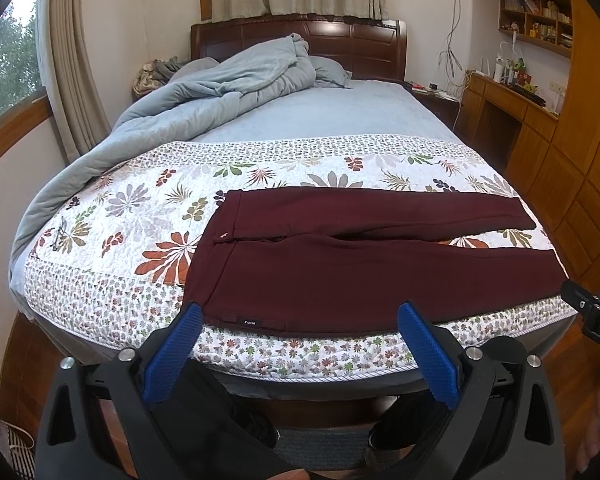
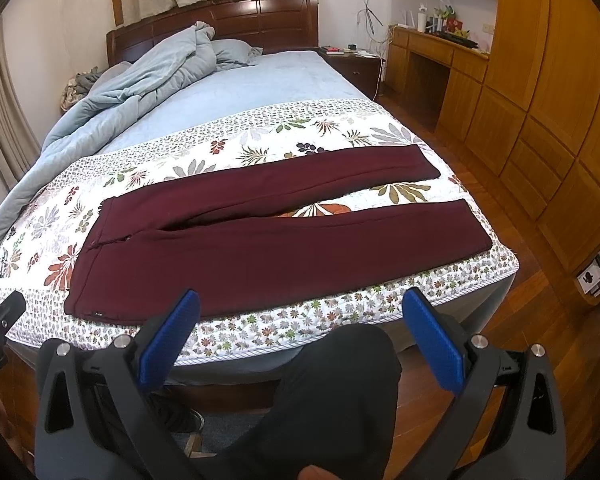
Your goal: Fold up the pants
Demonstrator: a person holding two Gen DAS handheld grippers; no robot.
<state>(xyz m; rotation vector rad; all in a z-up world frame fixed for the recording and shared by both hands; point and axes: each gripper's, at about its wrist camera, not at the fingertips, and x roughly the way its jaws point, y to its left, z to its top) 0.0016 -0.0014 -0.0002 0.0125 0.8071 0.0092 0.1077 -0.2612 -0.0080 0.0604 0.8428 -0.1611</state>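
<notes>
Dark maroon pants (image 1: 340,264) lie flat on the floral quilt (image 1: 140,216), waistband to the left, both legs stretched to the right with a narrow gap between them. In the right wrist view the pants (image 2: 260,240) reach across the foot of the bed. My left gripper (image 1: 300,316) hovers open just in front of the waistband's near edge, blue pads apart, holding nothing. My right gripper (image 2: 300,308) is open too, off the near bed edge below the near leg. The right gripper's tip (image 1: 592,308) shows at the left view's right edge.
A crumpled blue-grey duvet (image 1: 204,92) fills the bed's far left, with a dark wooden headboard (image 1: 300,36) behind it. A wooden wardrobe (image 2: 540,100) and desk stand on the right. A person's dark-trousered leg (image 2: 332,392) and shoes are below the grippers.
</notes>
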